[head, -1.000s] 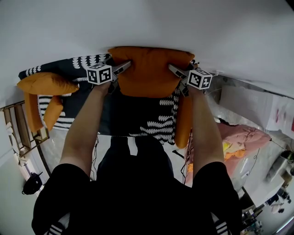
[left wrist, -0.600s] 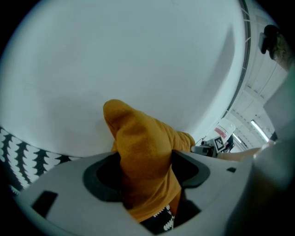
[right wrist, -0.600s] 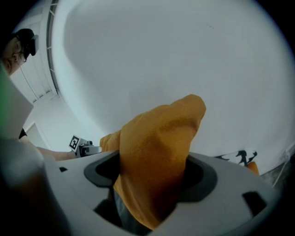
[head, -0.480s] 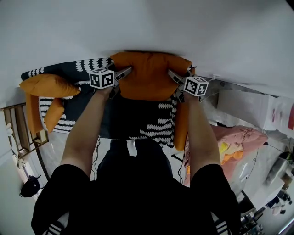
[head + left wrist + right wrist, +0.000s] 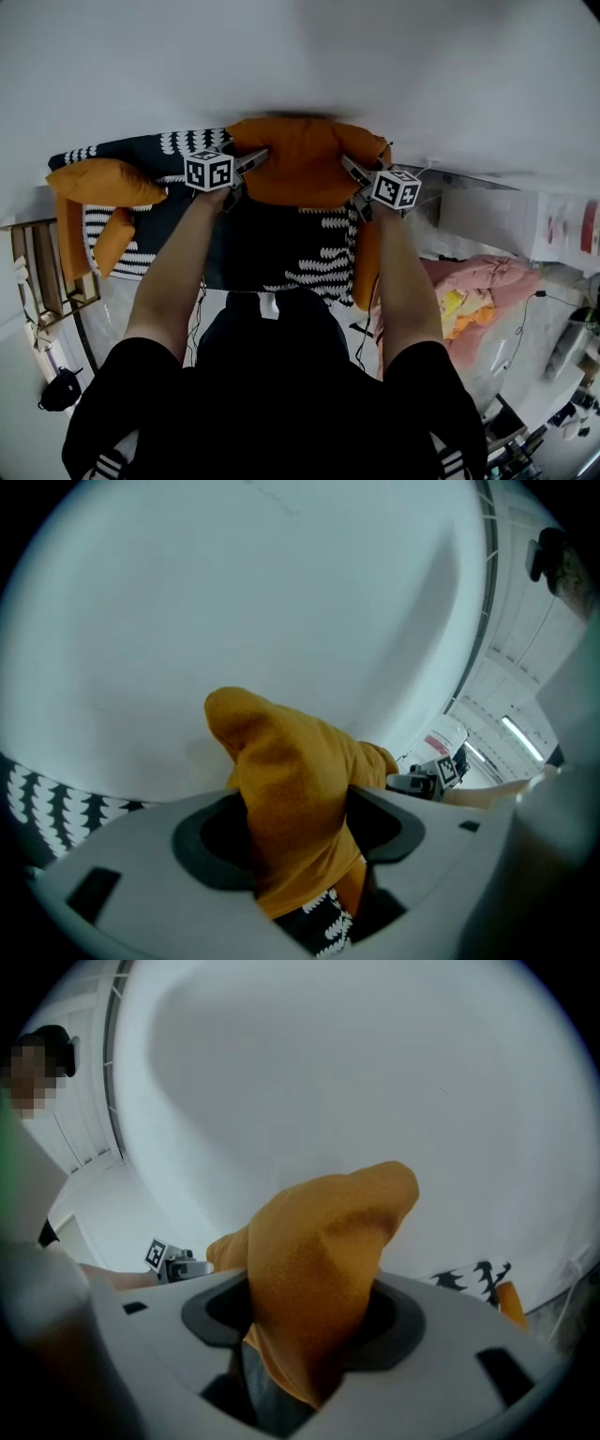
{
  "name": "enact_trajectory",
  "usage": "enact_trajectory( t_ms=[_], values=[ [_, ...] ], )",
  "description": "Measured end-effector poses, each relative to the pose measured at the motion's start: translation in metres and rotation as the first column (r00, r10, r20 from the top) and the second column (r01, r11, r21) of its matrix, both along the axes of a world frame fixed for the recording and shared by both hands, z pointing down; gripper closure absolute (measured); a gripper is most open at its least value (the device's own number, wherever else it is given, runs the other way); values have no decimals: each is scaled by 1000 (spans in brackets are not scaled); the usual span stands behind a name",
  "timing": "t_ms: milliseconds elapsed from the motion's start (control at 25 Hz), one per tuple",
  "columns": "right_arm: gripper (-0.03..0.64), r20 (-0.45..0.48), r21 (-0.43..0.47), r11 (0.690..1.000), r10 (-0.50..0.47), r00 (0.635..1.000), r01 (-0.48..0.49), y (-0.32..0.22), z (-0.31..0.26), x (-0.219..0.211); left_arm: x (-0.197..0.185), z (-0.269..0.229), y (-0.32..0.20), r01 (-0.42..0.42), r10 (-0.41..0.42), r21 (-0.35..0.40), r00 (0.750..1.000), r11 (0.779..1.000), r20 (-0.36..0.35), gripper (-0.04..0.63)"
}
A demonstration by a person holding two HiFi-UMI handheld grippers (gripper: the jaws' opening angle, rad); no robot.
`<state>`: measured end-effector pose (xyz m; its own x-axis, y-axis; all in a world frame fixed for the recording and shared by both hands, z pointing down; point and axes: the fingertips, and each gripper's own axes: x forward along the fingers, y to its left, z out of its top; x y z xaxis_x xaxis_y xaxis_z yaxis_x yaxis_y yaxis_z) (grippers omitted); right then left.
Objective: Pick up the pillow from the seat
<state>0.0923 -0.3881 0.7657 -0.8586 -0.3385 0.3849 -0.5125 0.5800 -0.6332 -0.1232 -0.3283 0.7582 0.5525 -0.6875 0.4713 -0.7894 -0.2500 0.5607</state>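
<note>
Item: orange pillow (image 5: 300, 173), pinched at 9 o'clock by left tool (image 5: 253, 159) and at 3 o'clock by right tool (image 5: 349, 171), both sets of jaws just closed on it. Grip made; lift clear of seat (image 5: 267, 242) judged outstanding.

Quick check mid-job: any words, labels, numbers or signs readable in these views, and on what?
No text can be read anywhere.
Left marker cube and right marker cube: black-and-white square patterns only, no letters.
White box at the right of the head view: red print, too blurred to read.
White container in the left gripper view: red label, too small to read.
</note>
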Motion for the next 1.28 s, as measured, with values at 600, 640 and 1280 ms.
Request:
enact_trajectory(
  t_ms=[600,640,1280],
  values=[
    [351,11,78,996,29,1000,-30,35,-81,14,11,-72,30,-28,29,48,1000,998,-13,298],
    [350,13,81,996,32,999,-33,37,-86,14,11,-78,32,-28,29,53,999,998,-14,298],
    [350,59,120,988,94,994,-100,82,-166,35,25,-161,64,-81,83,157,997,984,-6,299]
  ],
)
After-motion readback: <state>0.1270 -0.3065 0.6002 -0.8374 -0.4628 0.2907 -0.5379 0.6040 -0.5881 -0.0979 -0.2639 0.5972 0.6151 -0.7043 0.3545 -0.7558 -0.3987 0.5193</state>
